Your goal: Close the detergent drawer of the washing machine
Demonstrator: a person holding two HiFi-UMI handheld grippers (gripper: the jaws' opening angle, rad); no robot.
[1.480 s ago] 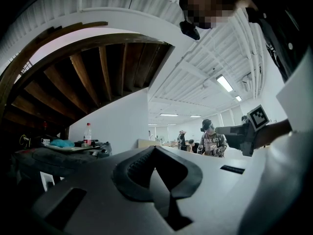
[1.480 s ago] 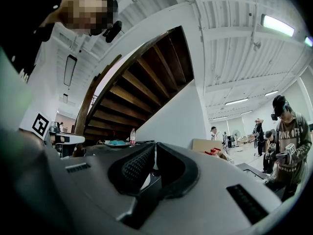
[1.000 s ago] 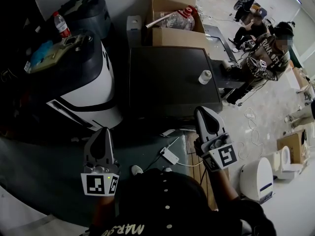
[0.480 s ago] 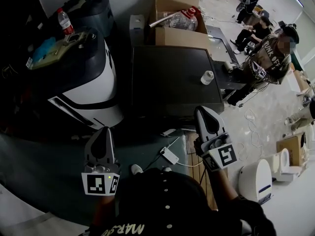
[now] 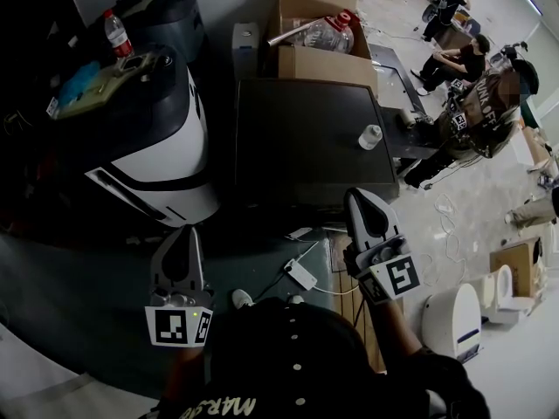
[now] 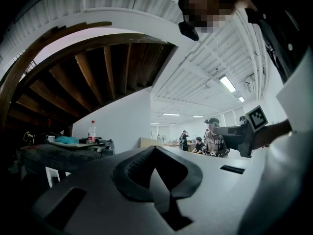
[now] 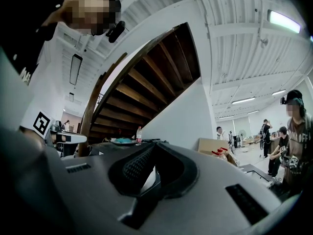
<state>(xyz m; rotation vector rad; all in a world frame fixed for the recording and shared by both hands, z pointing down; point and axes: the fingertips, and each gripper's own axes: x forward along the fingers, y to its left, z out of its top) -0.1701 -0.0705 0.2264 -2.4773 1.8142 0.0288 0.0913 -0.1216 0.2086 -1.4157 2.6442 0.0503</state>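
Note:
The washing machine (image 5: 306, 138) is a dark box with a flat black top in the middle of the head view; its front and detergent drawer are hidden from here. My right gripper (image 5: 358, 196) hangs just in front of its near right edge, jaws shut, nothing between them. My left gripper (image 5: 186, 232) is lower left, apart from the machine, also shut and empty. In the left gripper view the left gripper (image 6: 155, 147) has its tips meeting at a point. In the right gripper view the right gripper (image 7: 155, 144) is likewise shut.
A black-and-white appliance (image 5: 148, 138) stands left of the machine with a water bottle (image 5: 114, 33) behind it. A small white cup (image 5: 370, 136) sits on the machine's top. Cardboard boxes (image 5: 323, 59) lie behind. A white power strip (image 5: 303, 276) is on the floor; people (image 5: 480, 103) stand at right.
Both grippers stay where they were. The person in the patterned top at the right has shifted a little further right.

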